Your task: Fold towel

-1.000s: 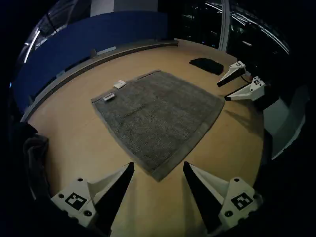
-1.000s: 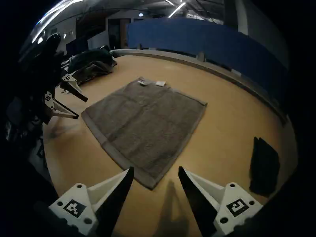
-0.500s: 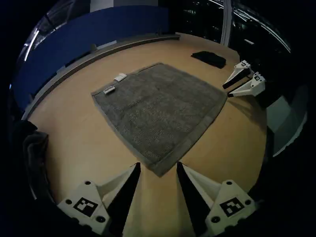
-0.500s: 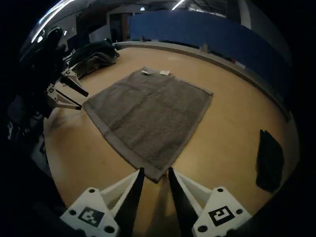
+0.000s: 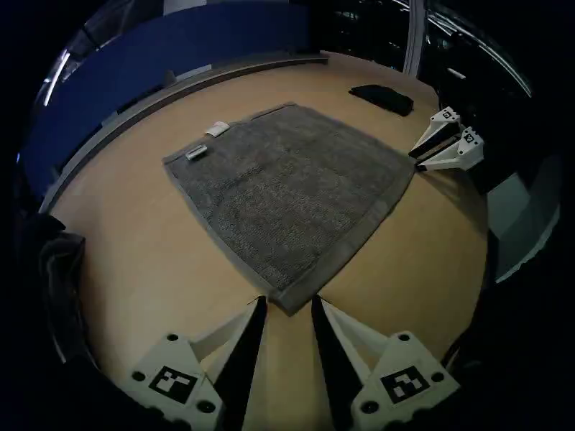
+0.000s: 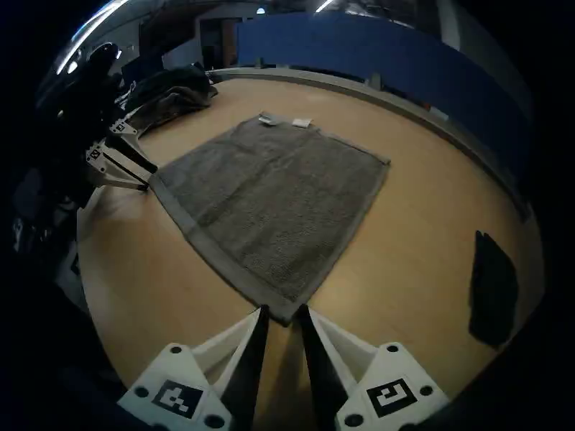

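A grey towel lies flat on the wooden table, one corner pointing at each gripper. My left gripper is low at the near corner, its fingers narrowed to a small gap with the corner tip between them. In the right gripper view, my right gripper sits the same way at another corner of the towel, its gap even smaller. Each gripper also appears in the other's view at a side corner: the right gripper and the left gripper. I cannot see either pair of fingers pressing the cloth.
Two small white tags lie at the towel's far edge. A folded black cloth rests on the table beyond the right gripper, and a dark pile of fabric sits at the far left. A blue partition backs the table.
Both grippers have come forward and down onto their towel corners. Their fingers have closed from wide open to a narrow gap around the corner tips. The towel has not moved.
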### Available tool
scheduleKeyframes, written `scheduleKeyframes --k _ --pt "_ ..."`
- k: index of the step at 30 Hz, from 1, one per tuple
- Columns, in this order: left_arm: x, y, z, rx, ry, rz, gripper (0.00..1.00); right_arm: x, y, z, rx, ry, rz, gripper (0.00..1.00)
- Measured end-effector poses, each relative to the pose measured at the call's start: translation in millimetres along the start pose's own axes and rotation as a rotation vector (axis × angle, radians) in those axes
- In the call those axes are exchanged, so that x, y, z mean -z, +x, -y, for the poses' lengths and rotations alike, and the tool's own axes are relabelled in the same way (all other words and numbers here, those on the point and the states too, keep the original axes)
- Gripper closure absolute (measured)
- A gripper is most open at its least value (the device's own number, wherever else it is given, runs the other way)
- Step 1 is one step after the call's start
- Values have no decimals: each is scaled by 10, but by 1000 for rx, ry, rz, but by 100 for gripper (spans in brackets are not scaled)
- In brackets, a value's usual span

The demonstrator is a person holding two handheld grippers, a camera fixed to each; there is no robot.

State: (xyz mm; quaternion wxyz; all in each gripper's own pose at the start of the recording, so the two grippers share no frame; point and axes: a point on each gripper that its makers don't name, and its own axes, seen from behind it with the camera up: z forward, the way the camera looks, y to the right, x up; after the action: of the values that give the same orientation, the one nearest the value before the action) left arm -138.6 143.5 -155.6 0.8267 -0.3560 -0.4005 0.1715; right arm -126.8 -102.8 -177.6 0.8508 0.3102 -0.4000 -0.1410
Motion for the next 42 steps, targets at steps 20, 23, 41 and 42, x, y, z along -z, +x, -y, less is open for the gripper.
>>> scheduleKeyframes --k 20,23,41,42 --pt "26 3 -43 9 -5 9 93 22 32 -37 -5 -11 1 89" --pt "35 0 -66 24 -21 12 96 20 35 -45 -4 -11 3 89" --pt "69 28 -43 6 -8 10 100 21 74 -83 -13 -19 1 92" --pt "82 43 -43 9 -7 8 100 30 82 -85 -13 -19 -1 92"
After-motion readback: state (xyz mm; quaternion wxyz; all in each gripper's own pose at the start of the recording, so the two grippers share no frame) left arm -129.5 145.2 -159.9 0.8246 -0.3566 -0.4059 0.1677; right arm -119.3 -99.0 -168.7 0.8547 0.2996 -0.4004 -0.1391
